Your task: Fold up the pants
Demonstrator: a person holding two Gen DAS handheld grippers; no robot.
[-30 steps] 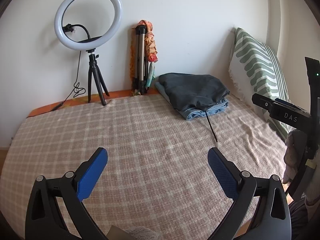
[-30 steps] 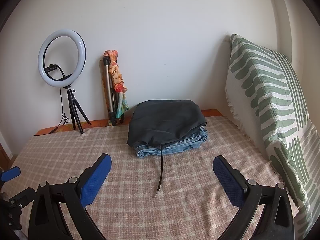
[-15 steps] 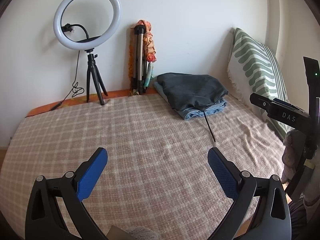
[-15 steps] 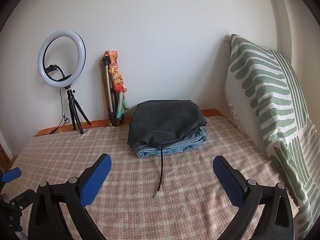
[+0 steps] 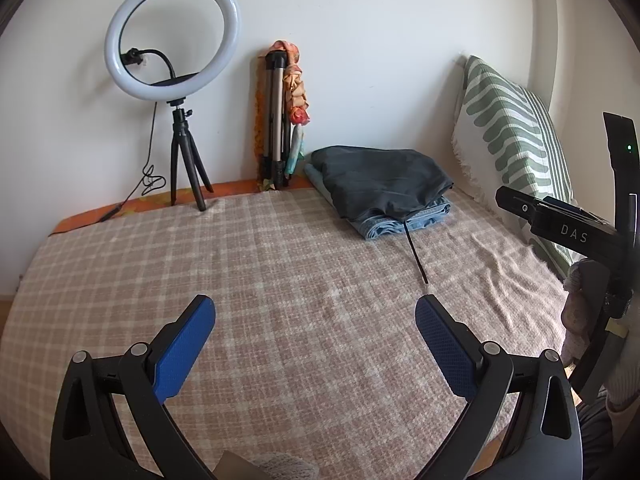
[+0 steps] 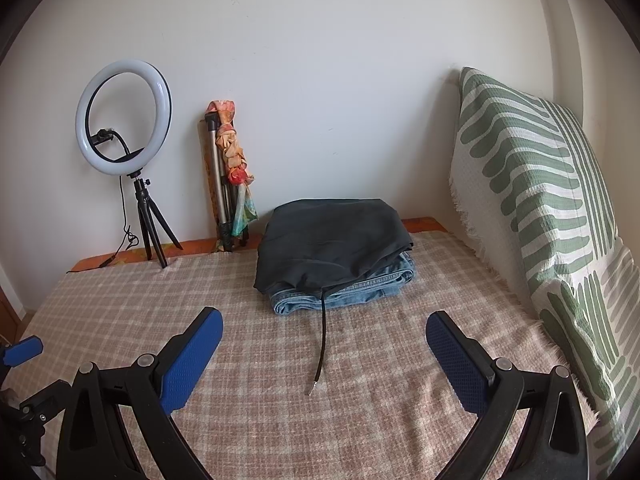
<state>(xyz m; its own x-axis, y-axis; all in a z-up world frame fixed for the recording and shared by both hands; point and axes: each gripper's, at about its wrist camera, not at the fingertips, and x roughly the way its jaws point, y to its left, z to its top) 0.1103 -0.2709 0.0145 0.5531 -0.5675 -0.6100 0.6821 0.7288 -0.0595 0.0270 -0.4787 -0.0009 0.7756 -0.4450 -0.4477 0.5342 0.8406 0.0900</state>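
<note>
Nearest the cameras, the left gripper (image 5: 314,312) and the right gripper (image 6: 324,328) both hover over the checked blanket (image 5: 260,280) with their blue pads spread wide and nothing between them.

Beyond the grippers, a thin black drawstring (image 6: 321,344) trails across the blanket toward the cameras, its metal tip lying loose. It runs back to the dark pants (image 6: 332,248), which sit on top of folded jeans (image 6: 352,292) as a small pile at the far side of the bed, well apart from both grippers.

The dark pants look soft and limp, likely light, and they drape over the jeans with slack edges. They will probably sag when lifted, so a pinch at the waistband, near where the drawstring comes out, seems the firmer hold; the cord alone would likely just slide.

Past the pile, a folded tripod (image 6: 224,200) leans on the wall; a striped pillow (image 6: 540,200) stands to the pile's right.
</note>
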